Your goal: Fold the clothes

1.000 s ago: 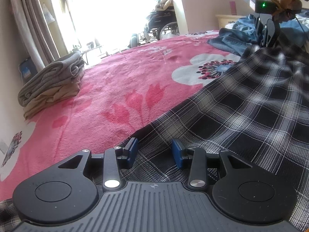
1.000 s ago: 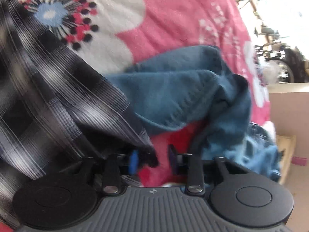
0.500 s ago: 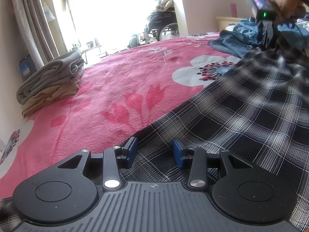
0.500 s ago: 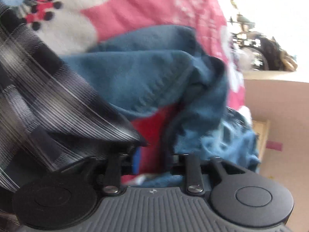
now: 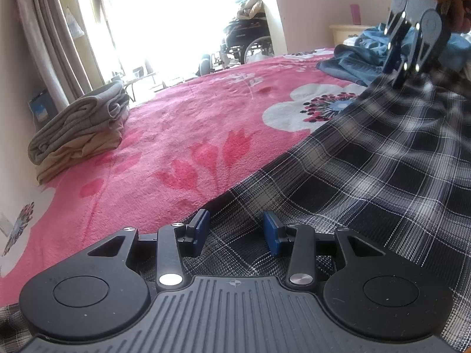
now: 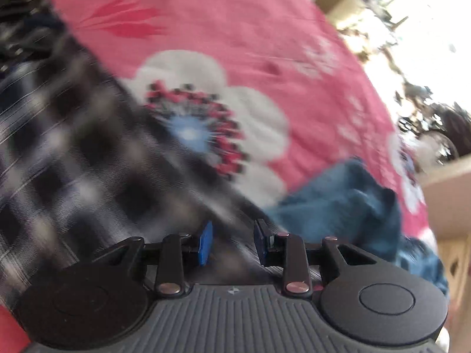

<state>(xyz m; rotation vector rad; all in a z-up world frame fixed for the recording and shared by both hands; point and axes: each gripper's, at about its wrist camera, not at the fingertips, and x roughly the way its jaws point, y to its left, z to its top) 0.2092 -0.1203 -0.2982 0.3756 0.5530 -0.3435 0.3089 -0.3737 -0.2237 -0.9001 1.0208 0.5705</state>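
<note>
pink floral blanket (image 5: 182, 123) fills the view. plaid shirt (image 5: 368, 176) spreads from 6 to 3 o'clock. left gripper (image 5: 235, 232) gapes wide over its hem, gripping nothing. right gripper (image 6: 232, 242) half open, blurry, can't tell if it's holding cloth.

I'm in a home bedroom: a pink flowered blanket (image 5: 182, 123) covers the bed, folded clothes (image 5: 79, 129) lie far left by curtains (image 5: 44, 35), and what looks like a wheelchair (image 5: 247, 38) stands beyond.
</note>
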